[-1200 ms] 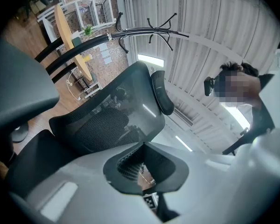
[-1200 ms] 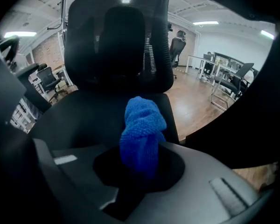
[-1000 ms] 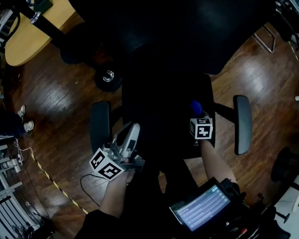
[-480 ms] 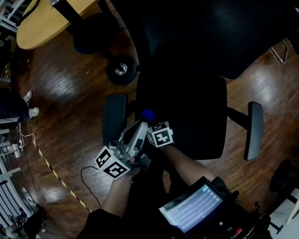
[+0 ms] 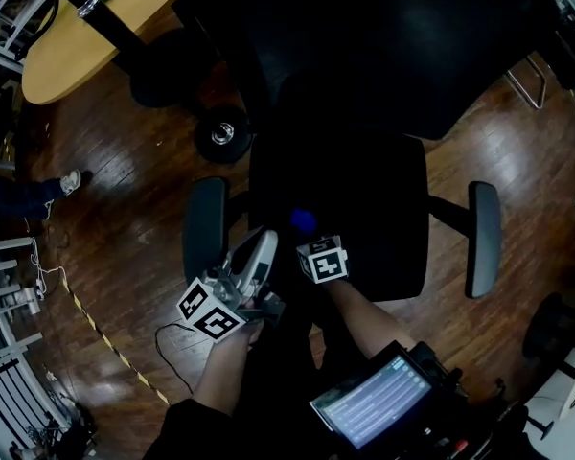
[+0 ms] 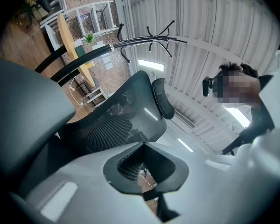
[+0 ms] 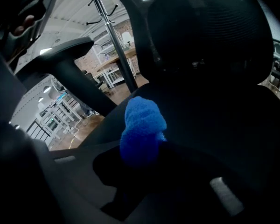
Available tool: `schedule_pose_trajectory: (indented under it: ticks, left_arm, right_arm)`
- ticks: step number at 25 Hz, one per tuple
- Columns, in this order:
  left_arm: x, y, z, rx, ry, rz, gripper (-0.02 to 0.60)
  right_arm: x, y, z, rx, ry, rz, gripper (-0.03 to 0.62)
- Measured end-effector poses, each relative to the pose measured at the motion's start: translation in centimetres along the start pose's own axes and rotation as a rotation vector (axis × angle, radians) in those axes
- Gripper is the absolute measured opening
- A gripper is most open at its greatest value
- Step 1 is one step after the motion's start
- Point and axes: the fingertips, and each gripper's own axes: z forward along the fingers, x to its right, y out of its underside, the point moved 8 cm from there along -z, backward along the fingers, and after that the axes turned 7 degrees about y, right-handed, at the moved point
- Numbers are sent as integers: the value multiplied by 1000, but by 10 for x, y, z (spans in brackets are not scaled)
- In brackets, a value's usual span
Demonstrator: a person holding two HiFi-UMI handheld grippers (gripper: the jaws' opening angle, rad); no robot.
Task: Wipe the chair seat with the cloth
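Seen from above, a black office chair seat [image 5: 364, 199] fills the middle of the view. The right claw [image 5: 308, 235] is clamped on a small blue cloth [image 7: 142, 129], which is bunched into a soft wad and sits on the seat's front left part. The left claw [image 5: 264, 242], jaws together on nothing, hovers beside the left armrest [image 5: 205, 228]. The cloth looks light, fluffy and limp (likely to drag slightly on the seat), so a grip on its bunched middle suits wiping.

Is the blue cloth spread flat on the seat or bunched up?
Bunched up: the cloth shows as a rounded wad pinched by the fingers of the right gripper, over the dark chair seat.
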Motion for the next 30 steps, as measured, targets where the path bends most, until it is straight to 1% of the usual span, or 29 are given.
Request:
schedule_pose_trajectory:
  ticks: [5, 7, 10, 12, 16, 19, 22, 25, 28, 30]
  left_arm:
    - [-1, 9, 10, -28, 12, -15, -9]
    - [0, 13, 14, -37, 15, -21, -9]
    - [1, 18, 20, -58, 20, -22, -9]
    - [2, 22, 25, -68, 21, -23, -9]
    - [4, 27, 34, -73, 27, -27, -9]
    - [4, 24, 37, -75, 27, -20, -9]
    - [4, 19, 36, -66, 21, -12, -9]
    - [3, 14, 34, -55, 19, -6, -9]
    - [3, 13, 30, -47, 17, -5, -9]
    - [3, 13, 27, -40, 13, -4, -9]
  right_arm:
    - [63, 4, -36, 11, 138, 38, 44]
    - [90, 12, -52, -3, 197, 60, 44]
    - [128, 17, -79, -7, 300, 65, 44]
    - [151, 26, -92, -15, 351, 74, 44]
    - [180, 37, -115, -8, 393, 96, 44]
    - [191, 40, -125, -11, 413, 104, 44]
    - [193, 41, -128, -20, 424, 110, 44]
    - [195, 40, -128, 15, 425, 139, 44]
    - [192, 37, -128, 26, 422, 159, 44]
    - [181, 33, -123, 45, 385, 165, 44]
